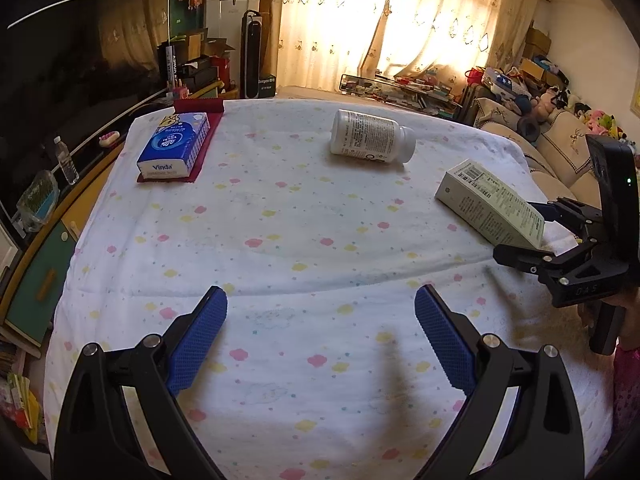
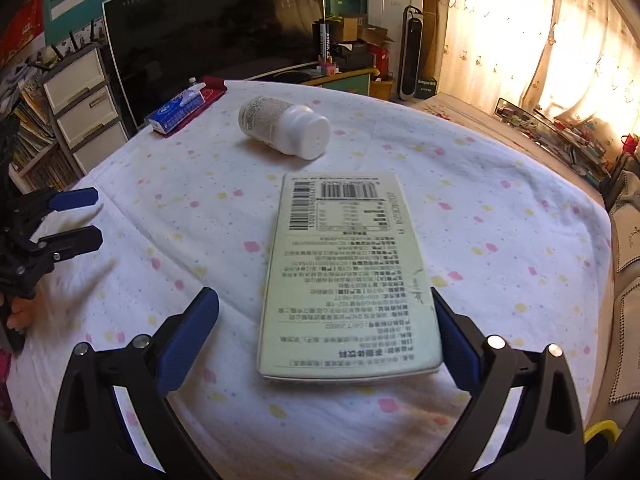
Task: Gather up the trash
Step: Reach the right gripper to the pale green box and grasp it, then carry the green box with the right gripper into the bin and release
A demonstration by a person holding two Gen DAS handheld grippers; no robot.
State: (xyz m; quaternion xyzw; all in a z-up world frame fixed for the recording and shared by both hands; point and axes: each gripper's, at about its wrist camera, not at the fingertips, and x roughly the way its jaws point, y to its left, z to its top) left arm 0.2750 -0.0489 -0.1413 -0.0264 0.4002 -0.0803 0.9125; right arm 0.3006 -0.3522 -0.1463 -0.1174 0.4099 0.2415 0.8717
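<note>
A flat pale-green carton (image 2: 348, 280), printed with barcodes and dense text, lies face-down on the counter (image 2: 500, 240) near its right edge, long side running away from the right wrist camera. The right claw (image 2: 326, 320) straddles the carton's near end with its blue pads spread wide: the right pad (image 2: 456, 344) sits just beside the carton's right edge, possibly touching it, while the left pad (image 2: 188, 340) stands well clear of the left edge. The carton is between the pads but not clamped.

Beyond the carton's far end, toward the middle of the far edge, a white pill bottle (image 2: 286, 128) lies on its side, cap end facing the right wrist camera. In the far left corner a blue tissue pack (image 1: 174, 148) rests on a dark red cloth (image 1: 204, 152).

The left claw (image 1: 320, 332) hovers above the near part of the counter, its pads wide apart with only the flowered white cloth (image 1: 280, 240) beneath them. A fingertip of the person's hand (image 2: 20, 318) shows at the left claw's handle.
</note>
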